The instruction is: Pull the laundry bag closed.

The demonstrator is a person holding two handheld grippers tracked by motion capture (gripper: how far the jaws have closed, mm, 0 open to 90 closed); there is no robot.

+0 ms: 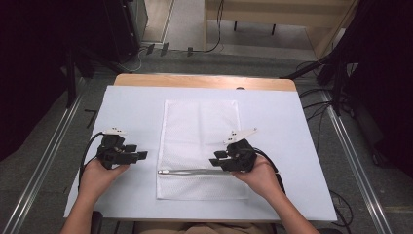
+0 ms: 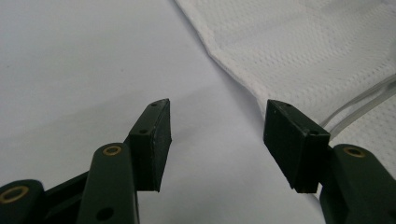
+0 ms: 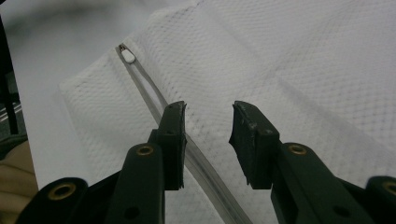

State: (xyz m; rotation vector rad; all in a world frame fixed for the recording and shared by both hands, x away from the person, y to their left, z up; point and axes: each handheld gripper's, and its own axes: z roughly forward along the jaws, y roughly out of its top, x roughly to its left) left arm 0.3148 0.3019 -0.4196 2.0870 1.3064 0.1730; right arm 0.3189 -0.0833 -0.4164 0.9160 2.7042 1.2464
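1. White mesh: a flat zippered bag [image 1: 199,146] lies in the middle of a white table [image 1: 131,107], its long sides running away from the person.
2. A pale zipper [image 1: 192,171] crosses the bag near its close end; its pull [image 3: 127,56] sits at the bag's left edge in the right gripper view.
3. The left gripper [image 1: 141,155] hovers over bare tabletop just left of the bag, held in the person's left hand [image 1: 100,175].
4. In the left gripper view, the jaws stand wide apart with nothing between them; the bag's edge [image 2: 233,74] runs diagonally just beyond the right-hand jaw.
5. The right gripper [image 1: 216,158] sits over the bag's right half, near the zipper's right end, gripped by the right hand [image 1: 260,178].
6. In the right gripper view, its jaws are spread, with mesh showing in the gap; the zipper track [image 3: 196,161] passes behind the left-hand jaw. Whether the jaws touch the fabric cannot be told.
7. A black cable [image 1: 87,151] loops from the left gripper toward the table's near edge.
8. A bare wooden strip [image 1: 204,82] shows along the table's far edge, past the white surface.
9. Grey floor [image 1: 48,146], metal rails and loose cables surround the table.
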